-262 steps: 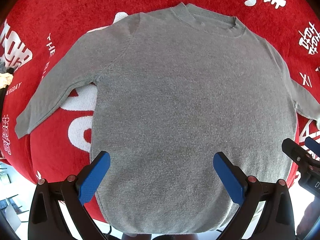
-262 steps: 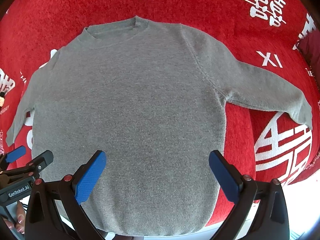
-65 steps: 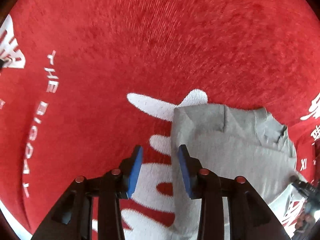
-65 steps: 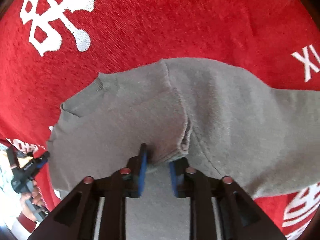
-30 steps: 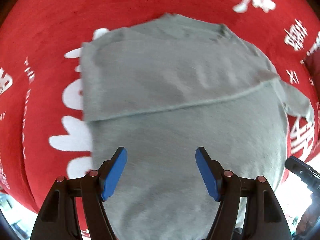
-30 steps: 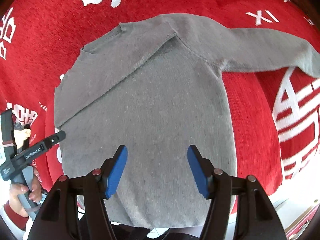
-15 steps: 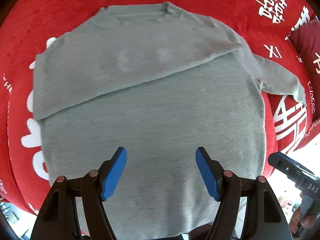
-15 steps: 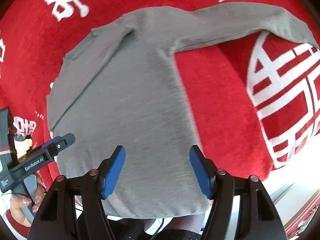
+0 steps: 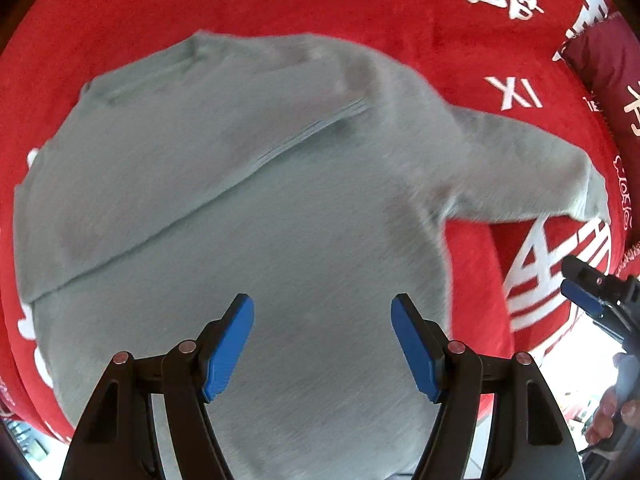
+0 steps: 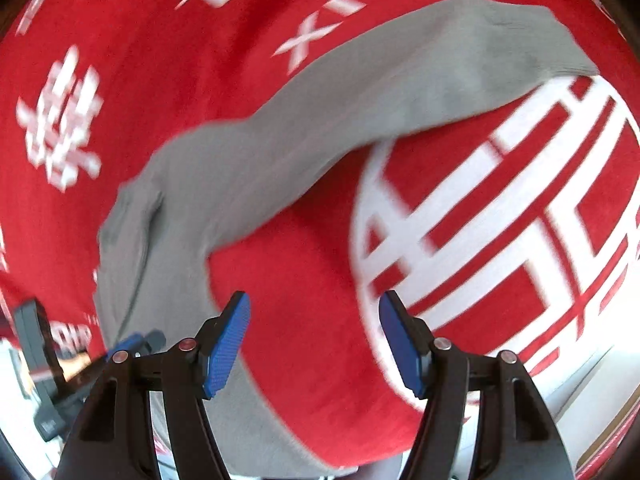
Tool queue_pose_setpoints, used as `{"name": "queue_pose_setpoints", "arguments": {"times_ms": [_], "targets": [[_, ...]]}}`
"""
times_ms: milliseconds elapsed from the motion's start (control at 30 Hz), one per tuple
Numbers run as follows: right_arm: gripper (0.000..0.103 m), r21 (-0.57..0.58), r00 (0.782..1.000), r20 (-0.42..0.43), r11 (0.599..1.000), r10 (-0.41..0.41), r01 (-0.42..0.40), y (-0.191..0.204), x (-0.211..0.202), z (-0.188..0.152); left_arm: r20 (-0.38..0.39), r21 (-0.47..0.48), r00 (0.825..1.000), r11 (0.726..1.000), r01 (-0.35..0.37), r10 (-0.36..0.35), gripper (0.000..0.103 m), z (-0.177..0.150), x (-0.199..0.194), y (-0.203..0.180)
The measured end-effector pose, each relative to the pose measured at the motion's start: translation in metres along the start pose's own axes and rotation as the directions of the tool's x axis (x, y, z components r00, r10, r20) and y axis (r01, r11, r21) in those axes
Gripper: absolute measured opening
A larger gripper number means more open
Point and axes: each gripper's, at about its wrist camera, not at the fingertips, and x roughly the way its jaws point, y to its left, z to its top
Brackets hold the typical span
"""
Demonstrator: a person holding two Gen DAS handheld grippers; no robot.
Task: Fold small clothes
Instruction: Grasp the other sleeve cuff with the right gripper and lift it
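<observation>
Sweater [image 9: 248, 216] lies flat on our red blanket [image 9: 360, 4], one sleeve folded across, the other sleeve [image 10: 400, 92] outstretched. Left hand-held gripper [image 9: 322, 344] and right hand-held gripper [image 10: 314, 342] both gape wide, holding nothing. Pinching too deep could drag the body and undo our fold.

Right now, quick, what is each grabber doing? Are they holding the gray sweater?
Left gripper: open, holding nothing, above the gray sweater.
Right gripper: open, holding nothing, over the red blanket beside the sweater's sleeve.
</observation>
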Motion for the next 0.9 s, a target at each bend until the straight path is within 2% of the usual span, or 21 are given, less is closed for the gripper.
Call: {"name": "queue_pose_setpoints", "arguments": {"times_ms": [167, 300, 367, 533, 633, 667, 733, 800, 867, 900], "targets": [[0.07, 0.149, 0.994, 0.085, 0.985, 0.075, -0.087, -0.048, -0.013, 0.029, 0.041, 0.013, 0.999, 1.0, -0.02, 0.019, 0.072, 0.027, 0.006, -0.025], [0.07, 0.279, 0.975, 0.167, 0.941, 0.147, -0.189, -0.085, -0.015, 0.046, 0.067, 0.015, 0.997, 0.999, -0.028, 0.027, 0.072, 0.048, 0.014, -0.037], [0.07, 0.327, 0.952, 0.222, 0.904, 0.21, -0.275, -0.101, -0.018, 0.051, 0.072, 0.015, 0.997, 0.999, -0.031, 0.03, 0.072, 0.057, 0.02, -0.042], [0.071, 0.363, 0.905, 0.295, 0.84, 0.306, -0.403, -0.115, -0.016, 0.065, 0.058, 0.017, 0.998, 0.999, -0.039, 0.038, 0.072, 0.071, 0.04, -0.056], [0.071, 0.397, 0.864, 0.343, 0.777, 0.368, -0.488, -0.123, -0.011, 0.074, 0.071, 0.05, 0.995, 0.995, -0.081, 0.077, 0.072, 0.073, 0.047, -0.065], [0.071, 0.405, 0.846, 0.369, 0.753, 0.384, -0.518, -0.127, -0.012, 0.075, 0.075, 0.069, 0.993, 0.993, -0.095, 0.09, 0.074, 0.072, 0.048, -0.068], [0.071, 0.399, 0.797, 0.437, 0.704, 0.417, -0.588, -0.131, -0.014, 0.075, 0.08, 0.089, 0.992, 0.991, -0.103, 0.096, 0.078, 0.072, 0.053, -0.076], [0.071, 0.389, 0.763, 0.473, 0.673, 0.44, -0.629, -0.138, -0.018, 0.077, 0.09, 0.113, 0.989, 0.986, -0.127, 0.117, 0.078, 0.071, 0.056, -0.081], [0.071, 0.383, 0.755, 0.471, 0.665, 0.457, -0.641, -0.139, -0.017, 0.079, 0.097, 0.125, 0.987, 0.982, -0.139, 0.127, 0.078, 0.071, 0.056, -0.085], [0.071, 0.377, 0.762, 0.454, 0.675, 0.463, -0.635, -0.138, -0.015, 0.081, 0.098, 0.125, 0.987, 0.982, -0.139, 0.127, 0.078, 0.072, 0.057, -0.087]]}}
